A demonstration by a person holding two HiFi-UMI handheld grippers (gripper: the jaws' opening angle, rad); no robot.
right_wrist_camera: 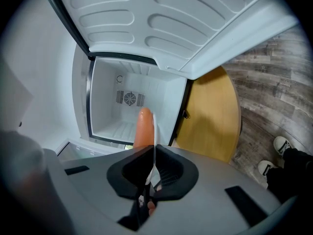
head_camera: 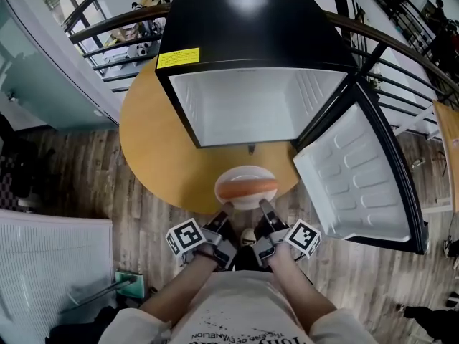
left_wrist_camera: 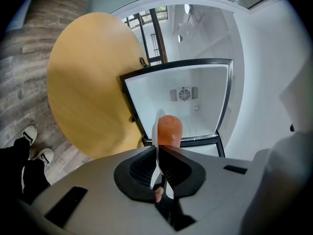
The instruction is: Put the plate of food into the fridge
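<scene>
Both claws are closed on one white plate (head_camera: 244,172). The left claw (head_camera: 225,213) pinches its near-left rim and the right claw (head_camera: 264,210) its near-right rim. In each gripper view the rim stands edge-on, clamped tight between the jaws. An orange sausage (head_camera: 247,189) lies across the plate. The plate is held over the near edge of the round wooden worktop (head_camera: 154,156), just in front of the fridge (head_camera: 244,20) opening and not yet inside it. The fridge is black outside and white inside and stands on the worktop. Its door (head_camera: 358,178) is swung wide open to the right. A yellow label (head_camera: 178,57) sits at the far-left corner of the fridge top; its print is too small to read. A round fan grille (left_wrist_camera: 184,94) shows on the back wall inside. The print on the person's shirt is cut off at the frame edge and not legible. The floor (head_camera: 72,185) is grey wood plank.
</scene>
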